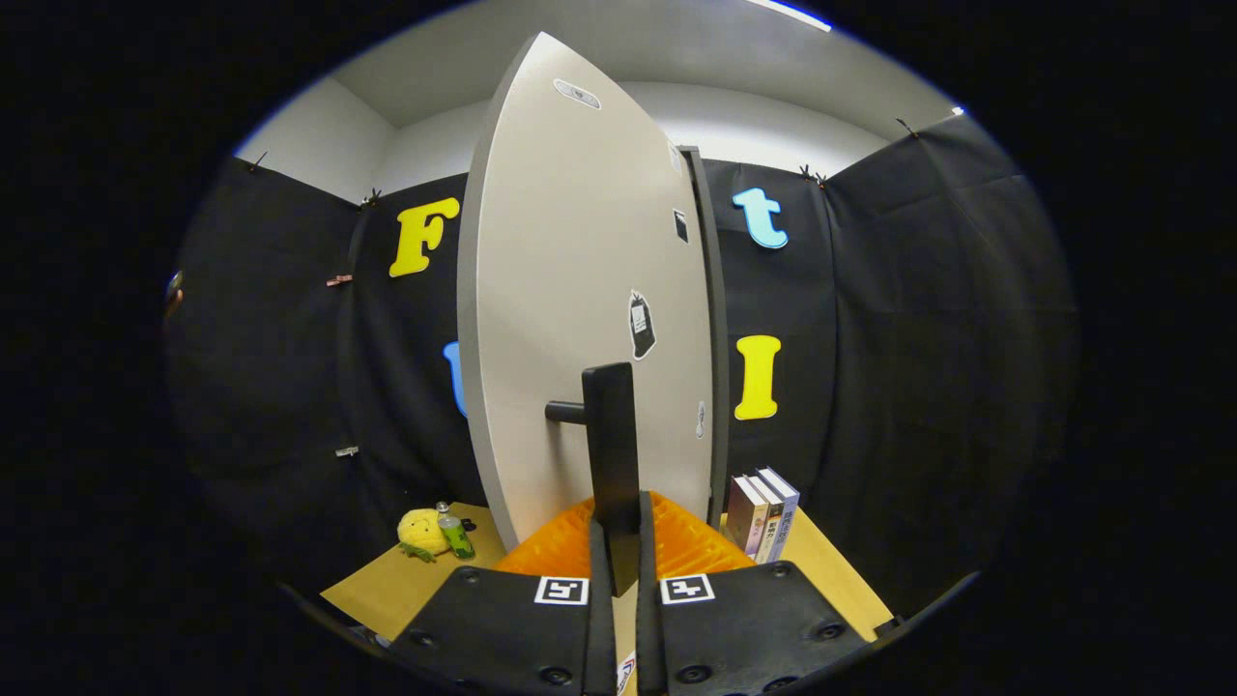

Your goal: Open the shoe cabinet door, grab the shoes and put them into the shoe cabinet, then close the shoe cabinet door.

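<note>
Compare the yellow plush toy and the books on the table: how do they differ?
The plush toy is yellow, rounded and soft-looking, left of the cabinet door; the books are flat-sided, pale-spined, upright in a row to its right. Both rest on the table, beyond the gripper, shut on the door handle.

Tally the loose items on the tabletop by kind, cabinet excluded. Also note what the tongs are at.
Books: 3, upright beside the cabinet door
Yellow plush toy: 1
Green bottle: 1
Orange mat: 1
Total: 6
Tongs: shut on the door's black handle.
</note>
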`<state>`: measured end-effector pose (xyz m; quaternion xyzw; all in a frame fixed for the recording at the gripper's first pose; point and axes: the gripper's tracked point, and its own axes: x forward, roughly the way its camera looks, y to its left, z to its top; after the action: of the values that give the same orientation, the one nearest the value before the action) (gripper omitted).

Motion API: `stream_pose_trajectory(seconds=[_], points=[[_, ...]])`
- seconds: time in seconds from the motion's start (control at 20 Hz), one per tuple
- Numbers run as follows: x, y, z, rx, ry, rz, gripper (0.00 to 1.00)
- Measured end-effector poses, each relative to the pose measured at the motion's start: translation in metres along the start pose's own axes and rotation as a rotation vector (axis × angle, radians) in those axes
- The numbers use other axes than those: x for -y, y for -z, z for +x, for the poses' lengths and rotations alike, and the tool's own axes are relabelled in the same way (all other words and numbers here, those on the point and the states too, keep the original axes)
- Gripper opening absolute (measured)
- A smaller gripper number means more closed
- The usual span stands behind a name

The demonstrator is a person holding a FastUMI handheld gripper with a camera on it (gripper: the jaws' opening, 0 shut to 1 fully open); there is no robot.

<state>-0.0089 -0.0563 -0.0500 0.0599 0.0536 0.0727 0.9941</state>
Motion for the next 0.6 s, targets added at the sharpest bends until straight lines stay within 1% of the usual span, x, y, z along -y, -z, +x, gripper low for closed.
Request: stream_pose_trajectory(seconds=[0.25,0.45,0.6], points=[[0.047,-0.006,-0.008,0.018,0.004,-0.009,0.12],[0.073,-0.007,-0.005,0.032,0.015,-0.019,0.11],[0.089,-0.010,-0.005,0.033,0.009,-0.017,0.07]])
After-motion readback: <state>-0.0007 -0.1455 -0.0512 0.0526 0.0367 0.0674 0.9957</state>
